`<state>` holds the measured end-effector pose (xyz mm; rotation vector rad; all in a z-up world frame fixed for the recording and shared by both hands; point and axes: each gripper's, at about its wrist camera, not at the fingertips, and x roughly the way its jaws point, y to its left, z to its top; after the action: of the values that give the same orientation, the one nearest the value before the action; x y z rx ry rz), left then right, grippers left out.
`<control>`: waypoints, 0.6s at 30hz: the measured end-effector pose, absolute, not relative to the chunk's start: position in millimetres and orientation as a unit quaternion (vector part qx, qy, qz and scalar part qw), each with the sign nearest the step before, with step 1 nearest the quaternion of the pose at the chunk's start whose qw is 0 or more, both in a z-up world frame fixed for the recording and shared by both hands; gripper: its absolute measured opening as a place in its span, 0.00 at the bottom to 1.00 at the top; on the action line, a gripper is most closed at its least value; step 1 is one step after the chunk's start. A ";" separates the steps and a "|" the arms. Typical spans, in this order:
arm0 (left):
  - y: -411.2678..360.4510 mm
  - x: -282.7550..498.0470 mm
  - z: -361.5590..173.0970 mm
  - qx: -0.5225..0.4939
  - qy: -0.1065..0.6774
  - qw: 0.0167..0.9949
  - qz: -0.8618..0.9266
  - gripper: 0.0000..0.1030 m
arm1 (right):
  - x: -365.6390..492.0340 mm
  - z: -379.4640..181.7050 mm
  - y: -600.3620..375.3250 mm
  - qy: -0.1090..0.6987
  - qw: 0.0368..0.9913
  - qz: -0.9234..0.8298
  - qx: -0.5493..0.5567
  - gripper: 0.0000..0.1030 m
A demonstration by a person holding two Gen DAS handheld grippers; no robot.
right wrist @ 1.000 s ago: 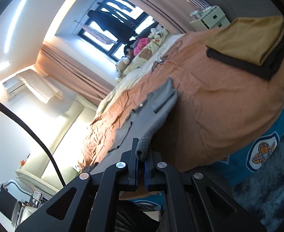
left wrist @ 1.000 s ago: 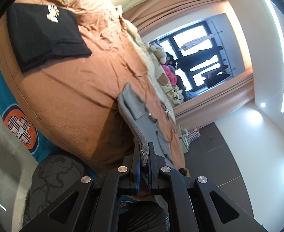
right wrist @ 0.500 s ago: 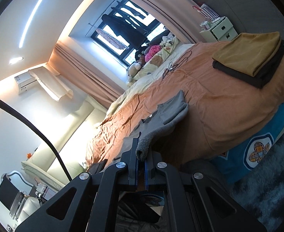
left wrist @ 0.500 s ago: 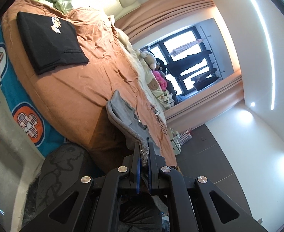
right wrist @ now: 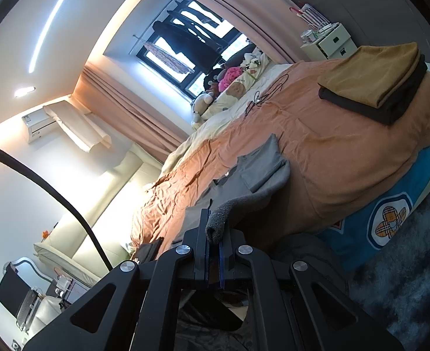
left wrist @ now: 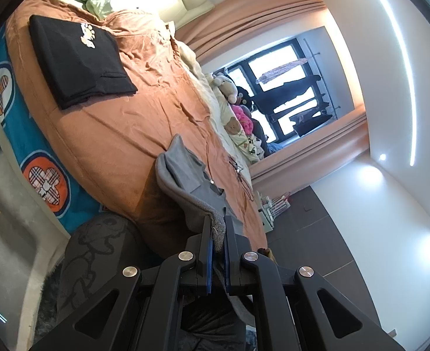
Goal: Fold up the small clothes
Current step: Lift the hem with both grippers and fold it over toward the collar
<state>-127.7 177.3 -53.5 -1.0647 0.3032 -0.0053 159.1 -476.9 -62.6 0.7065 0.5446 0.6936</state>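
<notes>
Bright window [left wrist: 285,93], peach curtains [right wrist: 133,111]

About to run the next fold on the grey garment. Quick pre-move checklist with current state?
1. Left gripper shut on grey garment: ok.
2. Right gripper shut on the garment's edge: ok.
3. Rest of garment lying on the orange bedspread: ok.
4. Folded black shirt apart from the garment: ok.
5. Folded mustard and black stack apart from it: ok.
6. Garment laid out flat, without wrinkles: cannot tell.

garment [left wrist: 185,175] on bed [left wrist: 121,122] – near edge | folded top [left wrist: 77,58] on bed – well apart
</notes>
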 end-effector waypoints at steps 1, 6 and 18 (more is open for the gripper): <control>178.3 -123.2 -50.6 -0.504 0.143 0.852 -0.004 0.05 | 161.2 -61.5 -477.4 0.258 0.845 0.328 0.334 0.01; 185.5 -99.4 -35.8 -0.500 0.136 0.855 -0.014 0.05 | 178.7 -49.5 -471.6 0.256 0.848 0.327 0.330 0.01; 211.2 -5.3 -5.7 -0.489 0.136 0.862 -0.016 0.05 | 242.1 -34.1 -441.3 0.258 0.852 0.321 0.323 0.01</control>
<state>-5.3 211.2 -5.7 -1.0257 0.2846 -0.0340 242.1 -441.3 -34.1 0.6792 0.5438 0.6747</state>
